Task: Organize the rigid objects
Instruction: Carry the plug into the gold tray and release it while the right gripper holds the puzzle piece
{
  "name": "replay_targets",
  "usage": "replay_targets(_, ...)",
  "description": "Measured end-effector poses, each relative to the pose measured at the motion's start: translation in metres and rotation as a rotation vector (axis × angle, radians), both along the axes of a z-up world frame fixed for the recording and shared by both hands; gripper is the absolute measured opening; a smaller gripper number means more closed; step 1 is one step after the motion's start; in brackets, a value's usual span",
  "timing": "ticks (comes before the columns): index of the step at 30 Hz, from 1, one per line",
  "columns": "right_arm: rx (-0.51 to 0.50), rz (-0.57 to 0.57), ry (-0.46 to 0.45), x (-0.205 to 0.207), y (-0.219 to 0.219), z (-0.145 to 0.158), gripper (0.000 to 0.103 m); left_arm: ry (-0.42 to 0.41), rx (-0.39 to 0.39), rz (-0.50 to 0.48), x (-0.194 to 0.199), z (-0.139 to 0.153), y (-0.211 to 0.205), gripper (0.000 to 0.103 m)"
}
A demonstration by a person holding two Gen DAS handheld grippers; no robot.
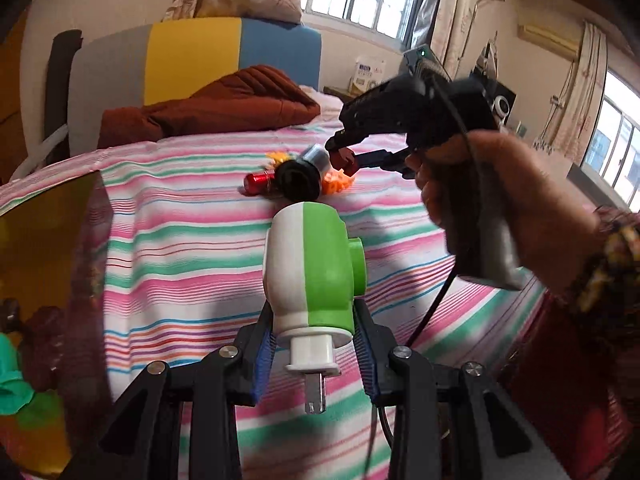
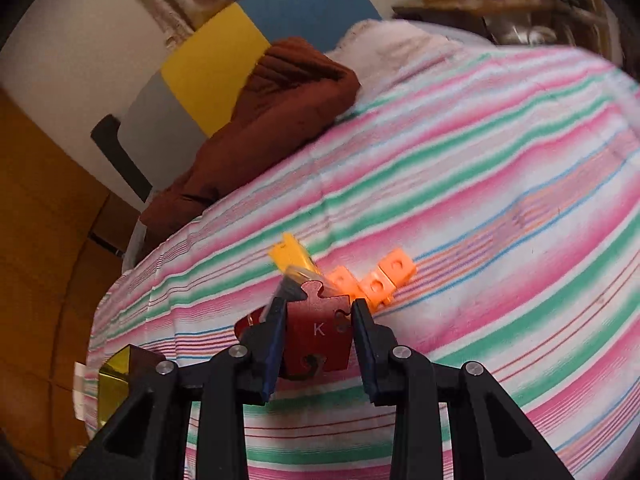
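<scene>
My left gripper [image 1: 314, 320] is shut on a white and green plug-shaped toy [image 1: 312, 272] and holds it above the striped bed. My right gripper [image 2: 318, 312] is shut on a red puzzle-shaped piece marked K [image 2: 318, 334]; in the left wrist view this gripper [image 1: 344, 156] hovers over the pile with the red piece [image 1: 345, 160] in it. The pile holds a red cylinder [image 1: 258, 182], a black ring [image 1: 298, 180], a silver cap [image 1: 316, 156], orange blocks [image 2: 374, 280] and a yellow piece [image 2: 290, 254].
The striped sheet [image 1: 180, 240] covers the bed. A brown quilt [image 1: 216, 110] lies at the head. A yellow-tinted translucent box [image 1: 44, 280] with toys inside stands at the left. A hand [image 1: 500, 216] and cable are at right.
</scene>
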State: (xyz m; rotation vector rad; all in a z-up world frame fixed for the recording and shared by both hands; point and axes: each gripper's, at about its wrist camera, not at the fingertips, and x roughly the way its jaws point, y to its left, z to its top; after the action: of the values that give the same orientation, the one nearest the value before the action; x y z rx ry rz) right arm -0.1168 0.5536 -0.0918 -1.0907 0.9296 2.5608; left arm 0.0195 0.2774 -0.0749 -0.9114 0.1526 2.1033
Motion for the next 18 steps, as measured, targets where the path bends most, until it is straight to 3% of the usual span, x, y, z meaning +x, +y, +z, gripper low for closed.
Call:
replay_targets(7,0.104,0.143,0.113,0.003,-0.03,0.025,0.033,-0.014,0.088,0.069,-0.002,0.024,-0.046,0.035)
replay_targets(14,0.16,0.293,0.128,0.0,-0.062,0.026,0.033,-0.063,0.162,0.195,-0.021,0.031,-0.099,0.035)
replay_targets(18,0.188,0.314,0.092,-0.004,-0.069,0.02,0.033,-0.091,0.208,0.294,-0.042,0.034,-0.132,0.035)
